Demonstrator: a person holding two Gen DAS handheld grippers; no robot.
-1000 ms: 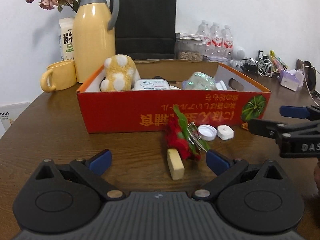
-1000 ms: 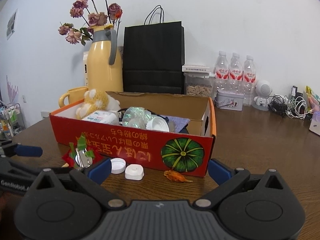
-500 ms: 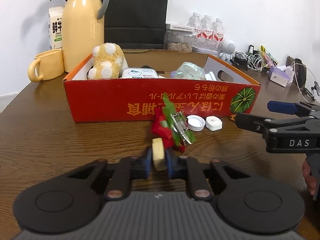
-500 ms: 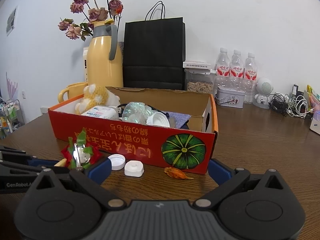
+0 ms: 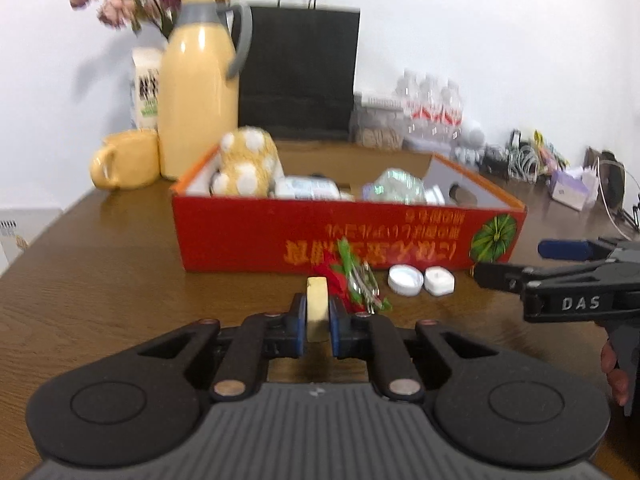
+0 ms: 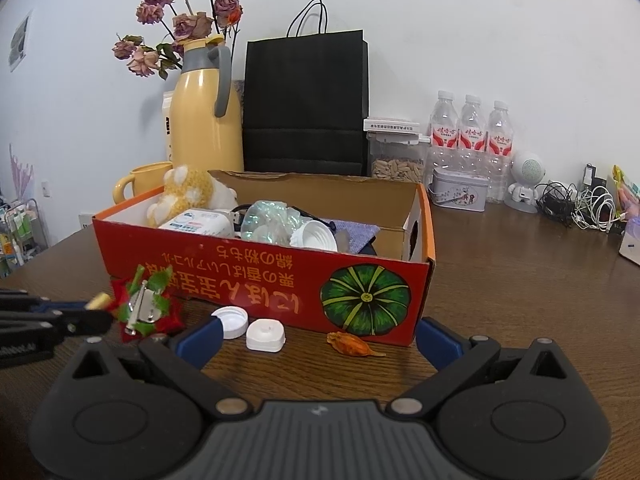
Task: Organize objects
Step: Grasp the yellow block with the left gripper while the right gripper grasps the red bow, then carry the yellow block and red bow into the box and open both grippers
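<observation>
My left gripper (image 5: 317,320) is shut on the cream stick (image 5: 317,308) of a red and green ornament with a metal clip (image 5: 352,280), just in front of the red cardboard box (image 5: 240,236). From the right wrist view the ornament (image 6: 144,308) sits at the tip of the left gripper (image 6: 90,314), low over the table; whether it touches the wood I cannot tell. My right gripper (image 6: 318,336) stands open, nothing between its fingers, facing two white caps (image 6: 230,322) (image 6: 265,335) and a dried orange husk (image 6: 352,345). The box (image 6: 256,264) holds a plush toy, a tissue pack and a crumpled bottle.
Behind the box stand a yellow thermos jug (image 5: 198,100) with dried flowers, a yellow mug (image 5: 128,164), a black paper bag (image 6: 306,104) and water bottles (image 6: 472,132). Cables and small items (image 6: 580,208) lie at the back right. A person's fingers (image 5: 614,372) show at the right edge.
The left jaws went from wide open to shut on the cream stick. The left wrist view then tipped upward a little. The right gripper kept still and open.
</observation>
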